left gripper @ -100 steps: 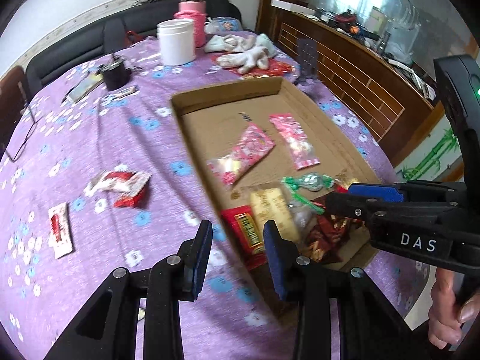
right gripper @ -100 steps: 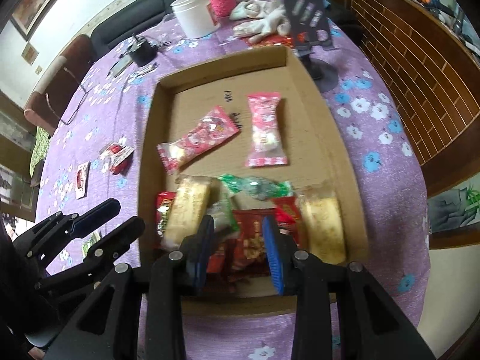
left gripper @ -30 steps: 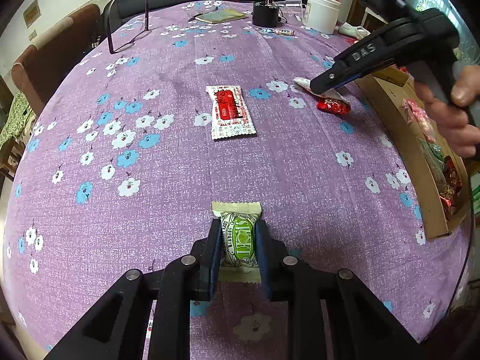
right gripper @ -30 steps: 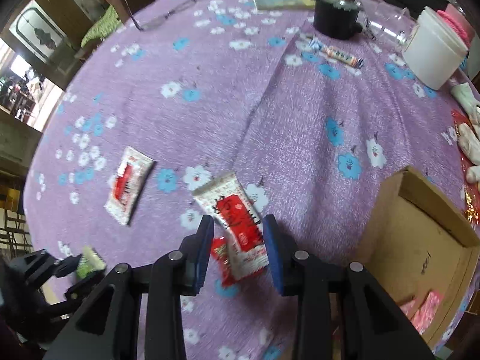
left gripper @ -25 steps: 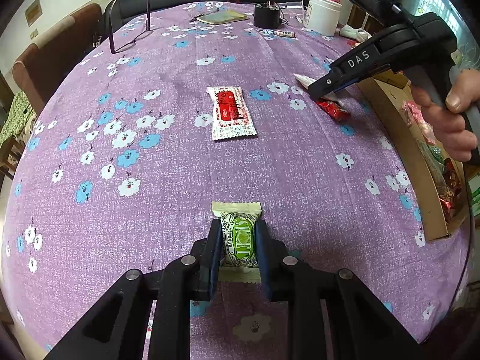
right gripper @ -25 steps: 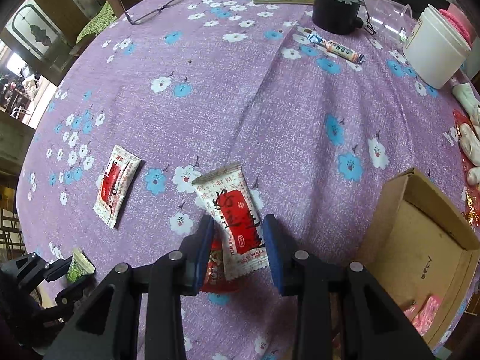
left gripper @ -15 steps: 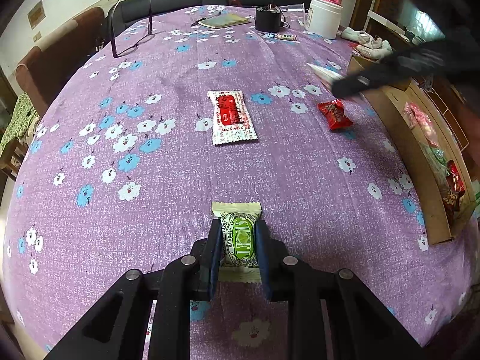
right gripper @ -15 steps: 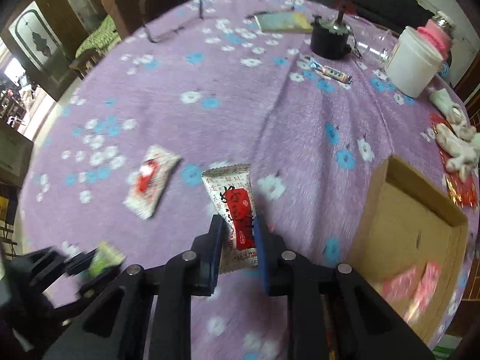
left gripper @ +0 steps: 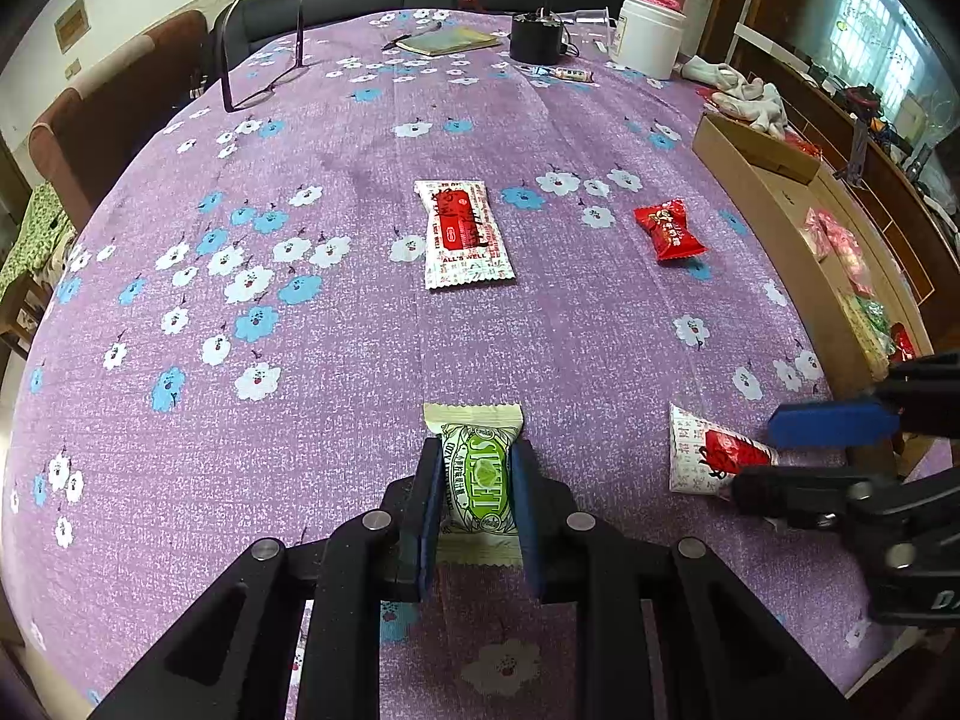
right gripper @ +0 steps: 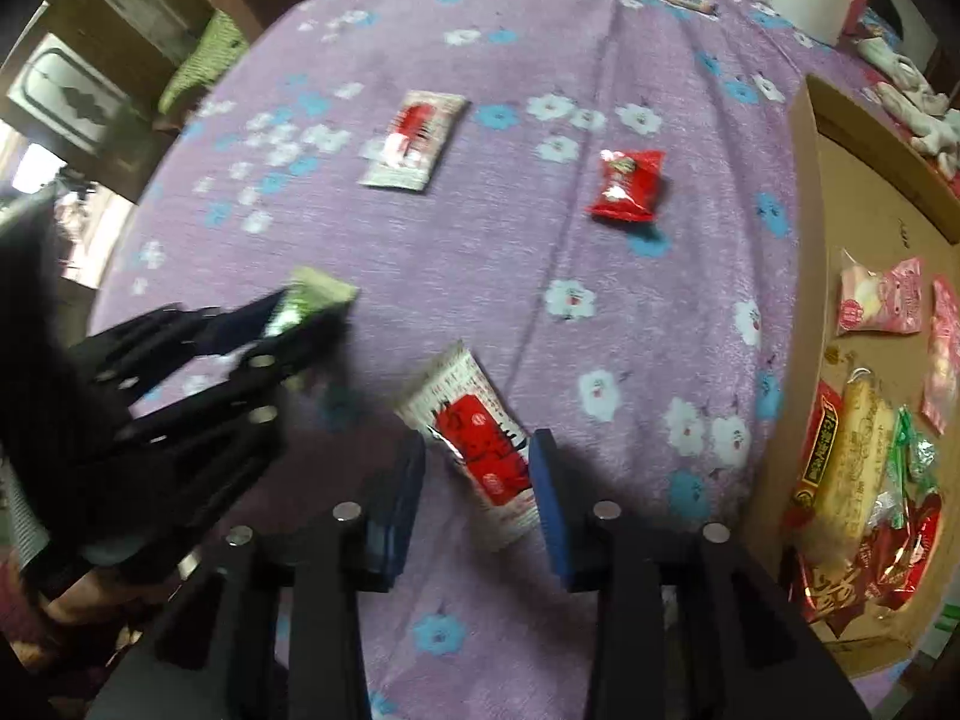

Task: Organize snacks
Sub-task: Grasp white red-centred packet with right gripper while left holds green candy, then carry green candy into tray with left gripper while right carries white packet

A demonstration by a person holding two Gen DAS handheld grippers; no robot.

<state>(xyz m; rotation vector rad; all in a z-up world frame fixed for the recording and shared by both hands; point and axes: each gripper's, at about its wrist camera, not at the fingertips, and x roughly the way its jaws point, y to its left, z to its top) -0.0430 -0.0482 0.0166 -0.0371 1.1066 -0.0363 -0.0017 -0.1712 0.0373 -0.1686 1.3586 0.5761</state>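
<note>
My left gripper point(left gripper: 477, 483) is clenched on the green-and-cream foil snack packet point(left gripper: 478, 468), low over the purple floral tablecloth point(left gripper: 336, 360). My right gripper point(right gripper: 477, 483) is opening; the white-and-red wrapped snack bar point(right gripper: 480, 444) lies askew between its jaws, pads clear of it. Risk: the bar drops short of the shallow cardboard box point(right gripper: 810, 192) alongside, landing on cloth. A small red candy packet point(right gripper: 627, 186) and another white-and-red sachet point(right gripper: 414, 141) remain uncollected.
</note>
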